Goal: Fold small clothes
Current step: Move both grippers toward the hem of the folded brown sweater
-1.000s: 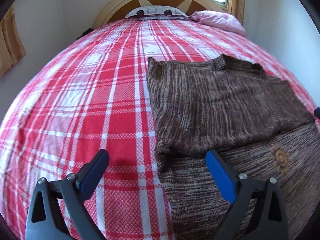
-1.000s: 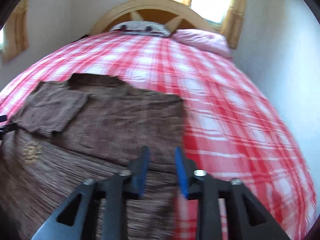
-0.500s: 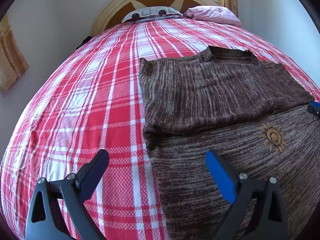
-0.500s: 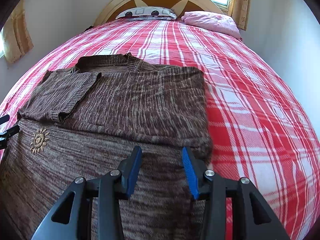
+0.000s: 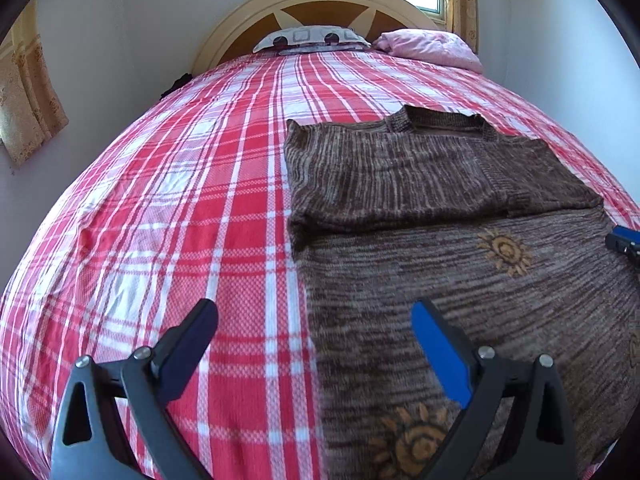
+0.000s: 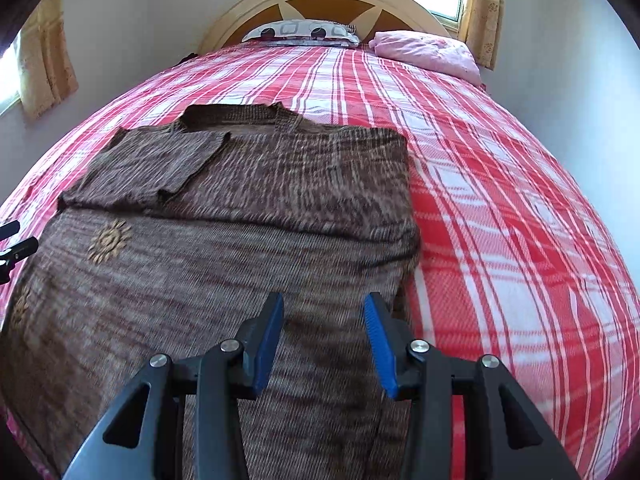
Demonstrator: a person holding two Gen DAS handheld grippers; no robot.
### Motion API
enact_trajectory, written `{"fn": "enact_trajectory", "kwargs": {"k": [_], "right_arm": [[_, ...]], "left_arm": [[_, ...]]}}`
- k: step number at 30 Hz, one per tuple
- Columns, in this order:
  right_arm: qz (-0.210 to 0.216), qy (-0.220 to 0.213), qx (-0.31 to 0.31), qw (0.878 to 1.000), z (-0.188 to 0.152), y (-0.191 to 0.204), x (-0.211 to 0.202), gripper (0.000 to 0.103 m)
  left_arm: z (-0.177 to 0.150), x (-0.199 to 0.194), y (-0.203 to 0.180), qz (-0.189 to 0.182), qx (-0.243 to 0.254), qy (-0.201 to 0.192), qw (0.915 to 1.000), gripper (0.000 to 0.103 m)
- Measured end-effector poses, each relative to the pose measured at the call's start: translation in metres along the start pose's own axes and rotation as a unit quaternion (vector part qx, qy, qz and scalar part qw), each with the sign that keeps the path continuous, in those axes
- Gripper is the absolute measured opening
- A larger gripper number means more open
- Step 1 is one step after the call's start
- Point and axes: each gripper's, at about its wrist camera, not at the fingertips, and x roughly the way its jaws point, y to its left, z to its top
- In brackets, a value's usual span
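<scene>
No readable text, labels, brands or numbers anywhere; only wordless sun emblems woven into the brown knitted sweater and square-and-dot patterns printed on the pillow.

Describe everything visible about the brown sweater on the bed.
The brown sweater is a marled, striped knit with a ribbed collar and orange sun motifs. It lies flat on the red plaid bedspread, collar toward the headboard, both sleeves folded inward across the chest, the body below unfolded. The open left tongs straddle its left edge; the open right tongs hover near its right edge. Neither grips it.
</scene>
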Motion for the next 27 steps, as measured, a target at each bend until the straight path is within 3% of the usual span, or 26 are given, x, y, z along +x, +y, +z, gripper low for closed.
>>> {"fn": "enact_trajectory", "kwargs": {"k": [6, 15, 27], "right_arm": [[0.011, -0.004, 0.0, 1.0, -0.023, 0.005, -0.022, 0.049], [0.009, -0.011, 0.014, 1.0, -0.054, 0.004, -0.054, 0.049], [0.011, -0.015, 0.029, 0.999, -0.095, 0.0, -0.09, 0.049]], "left_arm": [[-0.015, -0.027, 0.002, -0.019, -0.013, -0.016, 0.9996, 0.1], [-0.031, -0.066, -0.007, -0.036, -0.005, -0.037, 0.9987, 0.1], [-0.076, -0.085, -0.023, -0.031, 0.024, -0.015, 0.9991, 0.1]]}}
